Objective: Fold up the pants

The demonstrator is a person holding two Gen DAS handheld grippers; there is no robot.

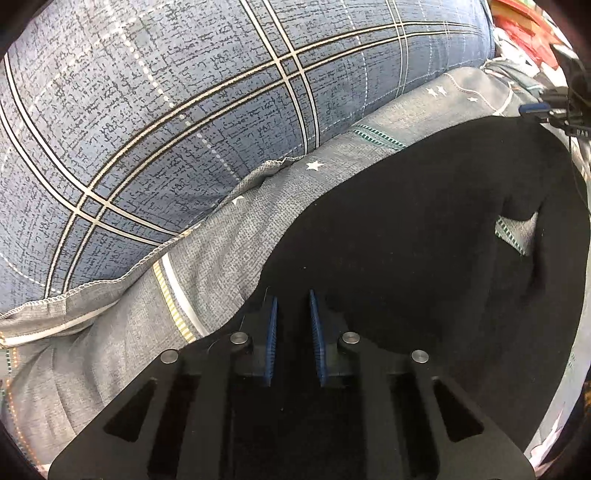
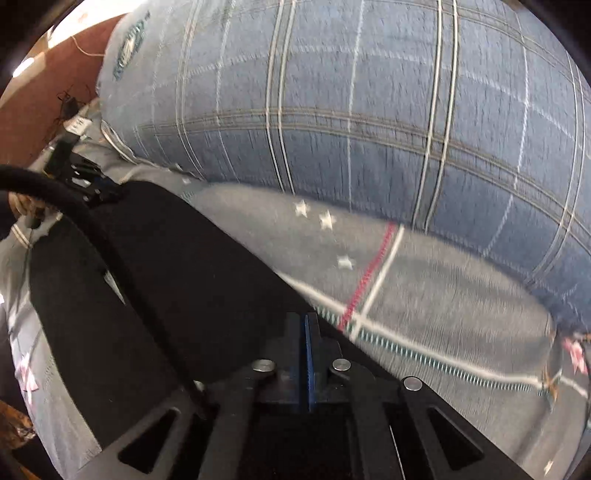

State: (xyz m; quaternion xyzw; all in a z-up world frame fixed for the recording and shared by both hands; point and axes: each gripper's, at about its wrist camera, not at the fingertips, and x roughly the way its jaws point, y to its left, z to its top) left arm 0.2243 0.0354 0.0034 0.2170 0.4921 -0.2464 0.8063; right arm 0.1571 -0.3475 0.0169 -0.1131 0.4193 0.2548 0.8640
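Observation:
Black pants [image 1: 424, 240] lie spread on a grey starred bedsheet [image 1: 229, 251]; they also show in the right wrist view [image 2: 177, 277]. My left gripper [image 1: 293, 299] sits low over the pants' near edge, its blue-padded jaws slightly apart with nothing between them. My right gripper [image 2: 307, 321] has its jaws pressed together at the pants' edge; whether cloth is pinched between them is hidden. The right gripper also shows far off in the left wrist view [image 1: 554, 107], and the left gripper in the right wrist view [image 2: 88, 181].
A large blue plaid pillow [image 1: 184, 110] lies just beyond the pants, and shows too in the right wrist view [image 2: 369, 129]. A black cable [image 2: 110, 251] crosses the pants. A reddish-brown wall or board [image 2: 40, 96] stands at the far left. Colourful clutter [image 1: 524, 26] sits beyond the bed.

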